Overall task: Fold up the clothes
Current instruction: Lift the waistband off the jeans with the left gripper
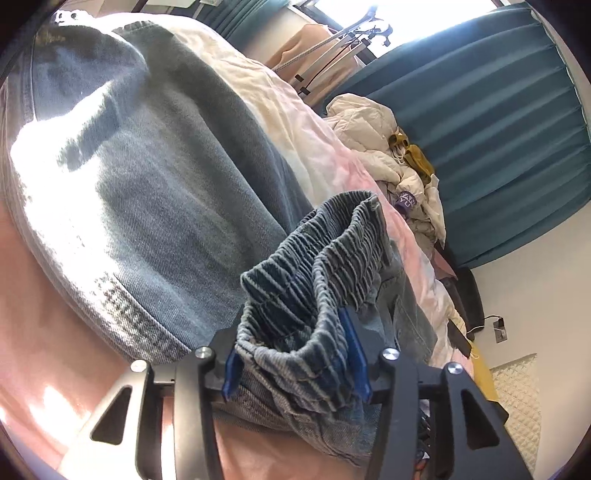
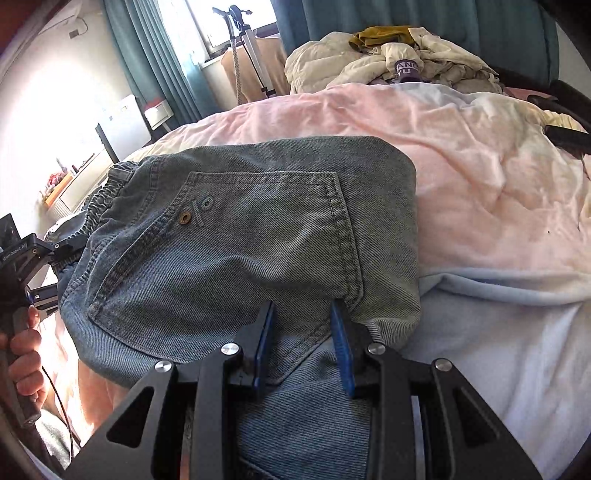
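A pair of light blue jeans (image 2: 236,236) lies on the pink bed sheet (image 2: 461,177), folded over so a back pocket (image 2: 258,243) faces up. My left gripper (image 1: 295,354) is shut on the bunched elastic waistband (image 1: 317,258) of the jeans; it also shows at the left edge of the right wrist view (image 2: 48,254), held by a hand. The jeans leg (image 1: 147,192) spreads away to the left in the left wrist view. My right gripper (image 2: 303,347) has its blue pads on either side of a fold of denim at the jeans' near edge.
A heap of cream clothes (image 2: 388,62) with a mustard garment (image 2: 380,35) sits at the bed's far side. Teal curtains (image 1: 498,129) hang behind. A light blue cloth (image 2: 498,332) lies to the right. A metal stand (image 2: 251,48) stands by the window.
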A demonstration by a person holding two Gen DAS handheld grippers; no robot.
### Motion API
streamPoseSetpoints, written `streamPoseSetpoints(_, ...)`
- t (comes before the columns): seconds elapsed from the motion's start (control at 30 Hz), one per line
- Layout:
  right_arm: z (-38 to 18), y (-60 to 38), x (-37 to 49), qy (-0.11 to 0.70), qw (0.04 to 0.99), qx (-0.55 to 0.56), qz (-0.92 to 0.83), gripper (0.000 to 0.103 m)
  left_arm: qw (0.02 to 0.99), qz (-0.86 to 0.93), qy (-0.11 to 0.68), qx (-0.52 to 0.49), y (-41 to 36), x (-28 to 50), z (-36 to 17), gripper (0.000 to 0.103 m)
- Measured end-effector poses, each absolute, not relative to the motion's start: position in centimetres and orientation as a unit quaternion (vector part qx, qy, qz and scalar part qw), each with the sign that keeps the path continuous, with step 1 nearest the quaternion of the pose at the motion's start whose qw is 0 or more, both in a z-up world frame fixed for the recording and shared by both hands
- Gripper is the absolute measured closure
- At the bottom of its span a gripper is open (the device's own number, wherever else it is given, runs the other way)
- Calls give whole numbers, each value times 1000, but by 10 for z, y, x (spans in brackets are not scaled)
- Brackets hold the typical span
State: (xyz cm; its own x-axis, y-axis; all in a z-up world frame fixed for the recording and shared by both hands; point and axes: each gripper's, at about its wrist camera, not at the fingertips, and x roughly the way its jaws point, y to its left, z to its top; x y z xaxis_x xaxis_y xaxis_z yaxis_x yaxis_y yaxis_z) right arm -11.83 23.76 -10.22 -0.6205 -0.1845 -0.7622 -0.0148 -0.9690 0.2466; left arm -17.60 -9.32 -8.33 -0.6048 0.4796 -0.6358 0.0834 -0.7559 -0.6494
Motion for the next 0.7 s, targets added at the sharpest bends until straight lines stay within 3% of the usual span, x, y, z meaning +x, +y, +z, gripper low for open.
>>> streamPoseSetpoints(0.1, -95, 236, -113, -110, 42, 424, -898, 68, 94, 866, -305, -385, -100, -162, -65, 43)
streamPoseSetpoints(0.13, -92, 236, -111, -110, 41, 420, -900, 65, 85, 877, -301, -365, -103, -157, -58, 35)
streamPoseSetpoints(0.17, -88, 236, -109, -110, 41, 415, -902, 56, 76, 885, -298, -351, -106, -155, -51, 26)
streamPoseSetpoints(0.2, -85, 236, -107, -110, 42, 409, -905, 43, 66, 892, -294, -336, -109, -153, -45, 22)
streamPoseSetpoints(0.27, -78, 235, -104, -110, 43, 394, -911, 26, 52, 900, -286, -326, -116, -151, -39, 19)
streamPoseSetpoints(0.6, -74, 235, -102, -101, 34, 386, -916, 26, 22, 874, -322, -362, -148, -158, -50, 19)
streamPoseSetpoints(0.7, -77, 232, -100, -92, 30, 391, -915, 26, -45, 862, -350, -365, -177, -157, -56, 19)
